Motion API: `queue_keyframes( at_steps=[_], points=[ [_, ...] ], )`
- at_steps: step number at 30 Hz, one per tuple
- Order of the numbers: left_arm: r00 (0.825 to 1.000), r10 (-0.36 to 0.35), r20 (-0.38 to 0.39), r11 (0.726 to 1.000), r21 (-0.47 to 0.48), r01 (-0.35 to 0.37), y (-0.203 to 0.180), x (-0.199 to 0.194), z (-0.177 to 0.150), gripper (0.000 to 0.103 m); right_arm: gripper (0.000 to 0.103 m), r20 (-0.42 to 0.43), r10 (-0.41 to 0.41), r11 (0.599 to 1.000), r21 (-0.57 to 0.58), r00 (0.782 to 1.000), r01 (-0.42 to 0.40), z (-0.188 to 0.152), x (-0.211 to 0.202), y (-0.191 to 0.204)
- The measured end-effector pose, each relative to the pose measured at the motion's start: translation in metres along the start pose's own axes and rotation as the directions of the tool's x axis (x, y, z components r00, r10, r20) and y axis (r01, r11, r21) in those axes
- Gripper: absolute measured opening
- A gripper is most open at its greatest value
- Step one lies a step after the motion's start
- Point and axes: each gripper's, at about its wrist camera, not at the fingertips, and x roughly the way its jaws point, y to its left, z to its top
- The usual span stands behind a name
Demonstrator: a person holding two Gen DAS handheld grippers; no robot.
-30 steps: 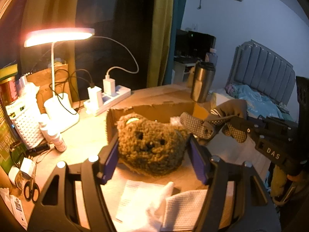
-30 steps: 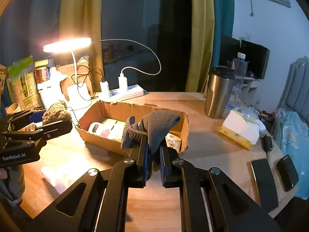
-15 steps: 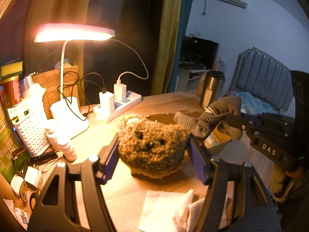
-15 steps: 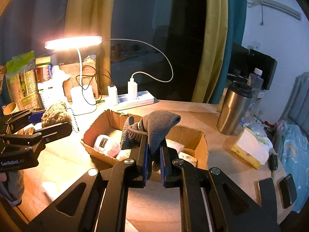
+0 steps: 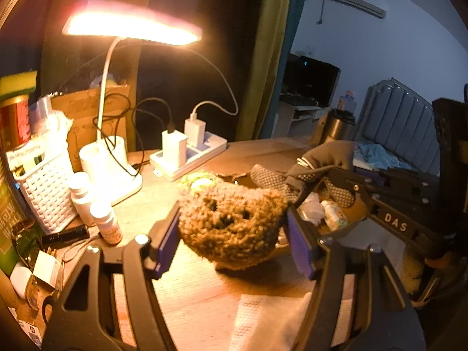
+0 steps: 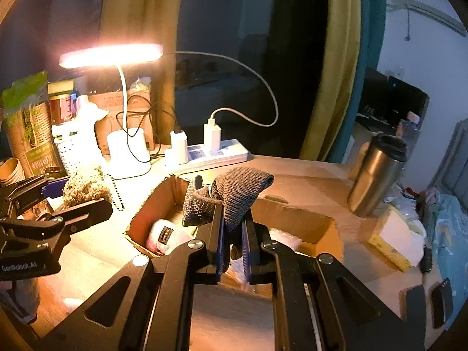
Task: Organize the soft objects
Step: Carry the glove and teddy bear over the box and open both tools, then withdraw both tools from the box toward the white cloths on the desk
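A fuzzy brown plush bear head (image 5: 231, 225) is clamped between the blue pads of my left gripper (image 5: 231, 234), held just above the wooden desk. In the right wrist view the same bear (image 6: 84, 185) and left gripper (image 6: 76, 193) appear at the left, beside the box. My right gripper (image 6: 234, 216) is shut on a grey dotted knit glove (image 6: 237, 190), which hangs over an open cardboard box (image 6: 295, 219). A pale yarn ball (image 6: 166, 234) lies inside the box. In the left wrist view the glove (image 5: 321, 158) and right gripper (image 5: 313, 178) sit at the right over the box.
A lit desk lamp (image 6: 117, 55), a power strip with chargers (image 6: 204, 152), a white basket (image 5: 44, 181) and small bottles (image 5: 105, 219) crowd the back left. A steel tumbler (image 6: 377, 175), tissue pack (image 6: 392, 239) and phones (image 6: 441, 301) lie right. White cloth (image 5: 263, 321) lies near.
Both grippers have carried their loads to the left, toward the lamp. The box now sits further right in both views. Neither grip has changed.
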Motion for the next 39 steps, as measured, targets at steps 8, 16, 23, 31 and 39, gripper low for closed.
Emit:
queue_keyframes(
  at_steps=[8, 16, 23, 31, 39],
  points=[
    [0.999, 0.015, -0.043, 0.999, -0.037, -0.016, 0.014, 0.018, -0.004, 0.067, 0.011, -0.043, 0.050, 0.999, 0.008, 0.998, -0.050, 0.003, 0.036, 0.011],
    [0.995, 0.033, -0.090, 0.998, -0.058, -0.039, 0.024, 0.038, -0.009, 0.067, 0.011, -0.116, 0.101, 0.995, 0.022, 0.988, -0.099, -0.002, 0.073, 0.018],
    [0.992, 0.053, -0.111, 0.996, -0.062, -0.060, 0.024, 0.047, -0.010, 0.067, 0.036, -0.182, 0.104, 0.994, 0.063, 0.978, -0.094, -0.008, 0.094, 0.013],
    [0.991, 0.064, -0.116, 0.996, -0.048, -0.070, 0.010, 0.051, -0.006, 0.067, 0.052, -0.140, 0.083, 0.991, 0.114, 0.987, -0.067, -0.011, 0.074, -0.018],
    [0.991, 0.065, -0.115, 0.998, -0.014, -0.067, -0.014, 0.057, 0.003, 0.067, 0.052, -0.092, 0.091, 0.988, 0.136, 0.992, -0.078, -0.016, 0.046, -0.039]
  ],
)
